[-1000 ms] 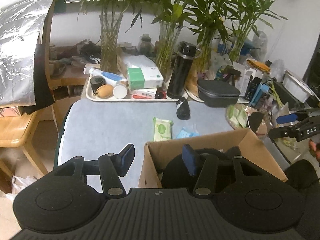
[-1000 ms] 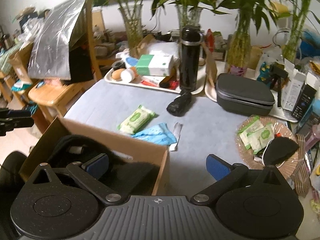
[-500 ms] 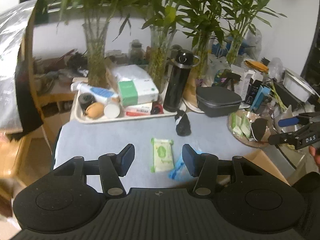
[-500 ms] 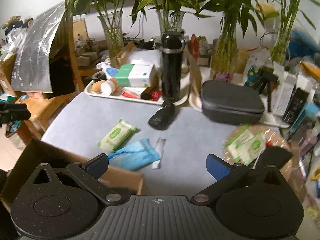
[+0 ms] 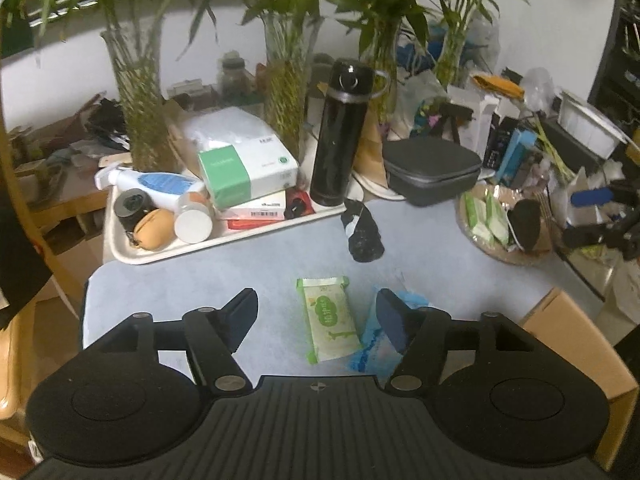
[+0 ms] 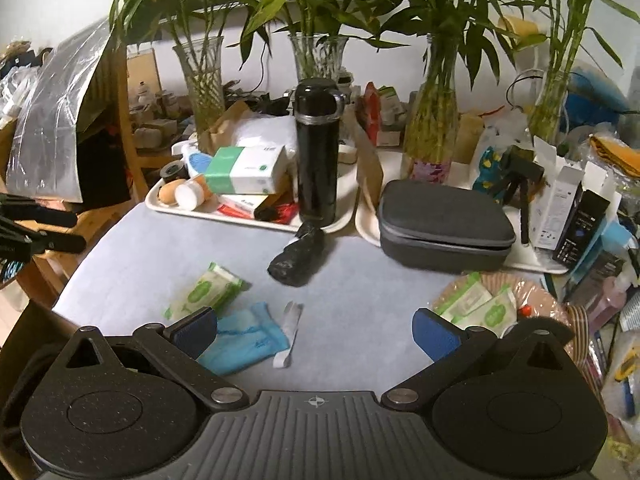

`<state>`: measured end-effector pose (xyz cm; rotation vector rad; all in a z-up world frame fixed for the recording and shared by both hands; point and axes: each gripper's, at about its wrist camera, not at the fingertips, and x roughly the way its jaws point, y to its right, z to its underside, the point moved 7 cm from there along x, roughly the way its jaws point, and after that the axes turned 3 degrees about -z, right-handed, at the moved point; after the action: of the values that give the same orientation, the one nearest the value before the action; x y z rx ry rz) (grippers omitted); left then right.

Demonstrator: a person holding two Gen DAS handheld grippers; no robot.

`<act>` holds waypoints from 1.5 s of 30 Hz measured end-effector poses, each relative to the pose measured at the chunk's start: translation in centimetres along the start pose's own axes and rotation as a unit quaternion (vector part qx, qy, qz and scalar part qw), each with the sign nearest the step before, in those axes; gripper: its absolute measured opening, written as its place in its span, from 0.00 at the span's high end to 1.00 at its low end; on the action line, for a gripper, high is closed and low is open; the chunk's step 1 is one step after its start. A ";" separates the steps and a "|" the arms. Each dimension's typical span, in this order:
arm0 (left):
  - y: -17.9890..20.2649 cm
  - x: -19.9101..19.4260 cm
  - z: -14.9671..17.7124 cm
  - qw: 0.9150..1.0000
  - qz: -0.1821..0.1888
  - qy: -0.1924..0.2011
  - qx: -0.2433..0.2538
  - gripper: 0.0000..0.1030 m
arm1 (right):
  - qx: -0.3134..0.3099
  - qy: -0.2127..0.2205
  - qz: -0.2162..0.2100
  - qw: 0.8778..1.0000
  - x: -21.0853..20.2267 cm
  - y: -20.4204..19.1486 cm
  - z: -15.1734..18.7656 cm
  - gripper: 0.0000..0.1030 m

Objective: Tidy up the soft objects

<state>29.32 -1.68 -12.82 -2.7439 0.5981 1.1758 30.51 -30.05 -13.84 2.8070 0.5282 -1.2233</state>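
Between parted jaws, wipes packet (image 5: 330,319)

Right gripper (image 6: 316,330), jaws spread wide with nothing between them, above a grey table (image 6: 360,288). On the table: green wipes packet (image 6: 206,292), blue pouch (image 6: 244,336) beside it, black bundle (image 6: 298,260) near a tall black flask (image 6: 317,152) on a tray (image 6: 168,205).

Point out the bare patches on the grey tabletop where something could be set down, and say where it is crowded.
Bare: the near-left stretch of the tabletop, between the white tray and the green wipes pack; also the middle, between the black bundle, the grey case and the woven plate. Crowded: the whole back edge, with tray, black flask and vases.
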 end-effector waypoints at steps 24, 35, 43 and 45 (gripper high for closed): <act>0.0 13.2 1.3 0.992 0.063 -0.082 0.066 0.27 | 0.077 -0.027 -0.024 0.996 9.4 2.8 1.3 0.00; 2.1 18.0 3.4 0.981 0.095 -0.143 0.093 0.26 | 0.090 -0.021 -0.025 0.995 9.9 3.4 1.3 0.00; 2.4 18.8 4.0 0.983 0.038 -0.116 0.139 0.35 | 0.082 -0.024 -0.024 0.996 10.2 3.2 1.2 0.00; 2.4 18.5 4.1 0.982 0.032 -0.103 0.156 0.38 | 0.078 -0.026 -0.021 0.996 10.3 3.1 1.3 0.00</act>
<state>37.20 -8.79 -28.74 -2.3265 0.7763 1.2392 37.16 -30.16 -22.45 2.8937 0.5138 -1.4016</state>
